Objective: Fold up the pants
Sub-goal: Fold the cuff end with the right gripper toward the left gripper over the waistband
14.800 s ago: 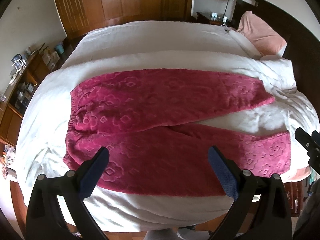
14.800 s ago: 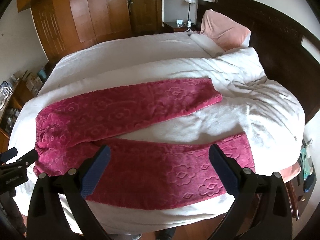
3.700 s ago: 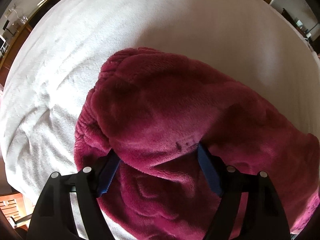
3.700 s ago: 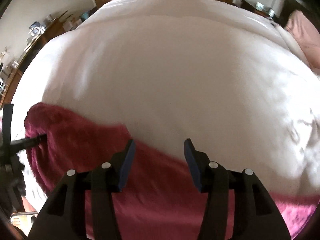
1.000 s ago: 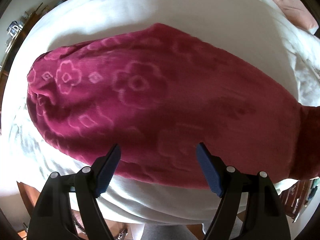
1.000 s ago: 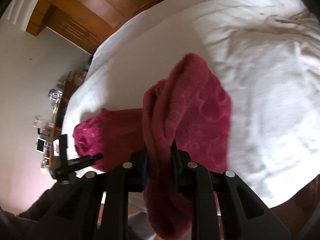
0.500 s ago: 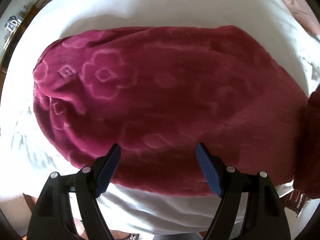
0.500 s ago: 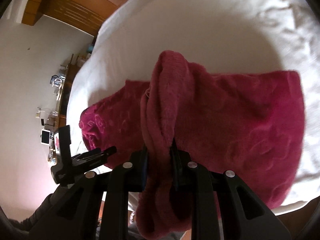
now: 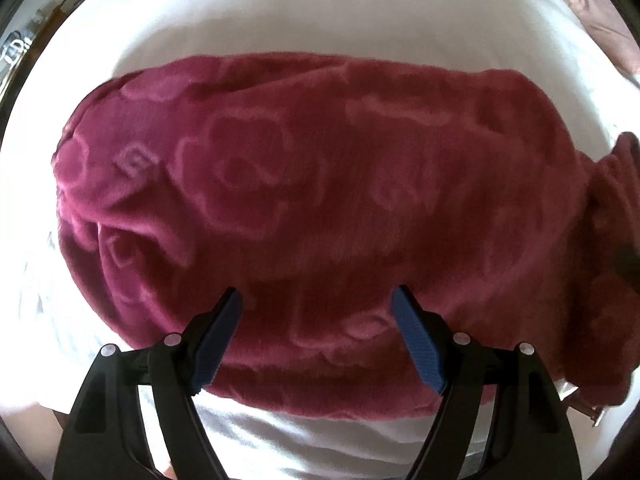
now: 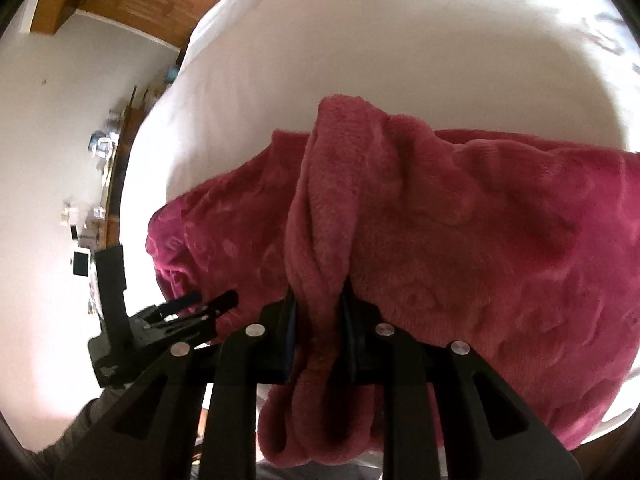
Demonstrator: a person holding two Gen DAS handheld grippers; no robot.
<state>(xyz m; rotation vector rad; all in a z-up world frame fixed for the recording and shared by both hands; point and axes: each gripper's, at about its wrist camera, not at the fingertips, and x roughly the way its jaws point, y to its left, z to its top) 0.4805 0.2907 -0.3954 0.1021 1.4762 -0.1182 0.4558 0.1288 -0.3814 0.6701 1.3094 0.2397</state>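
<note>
Pants (image 9: 320,200) lie doubled near the bed's (image 9: 320,12) front edge; our right gripper (image 10: 318,312) clamps their end, left gripper (image 9: 316,308) wide; next, we lay it over.

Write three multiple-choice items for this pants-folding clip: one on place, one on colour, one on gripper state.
1. Where do the pants lie?
A. on a white bed
B. on a wooden floor
C. on a chair

2. What colour are the pants?
A. navy
B. grey
C. deep pink-red

3. How do the grippers stand?
A. both open
B. left open, right shut on fabric
C. both shut on fabric

Key:
1 A, white bedding surrounds the fabric.
2 C, flower-embossed fleece in both views.
3 B, left gripper has its fingers spread above the cloth; right gripper pinches a bunched fold.
</note>
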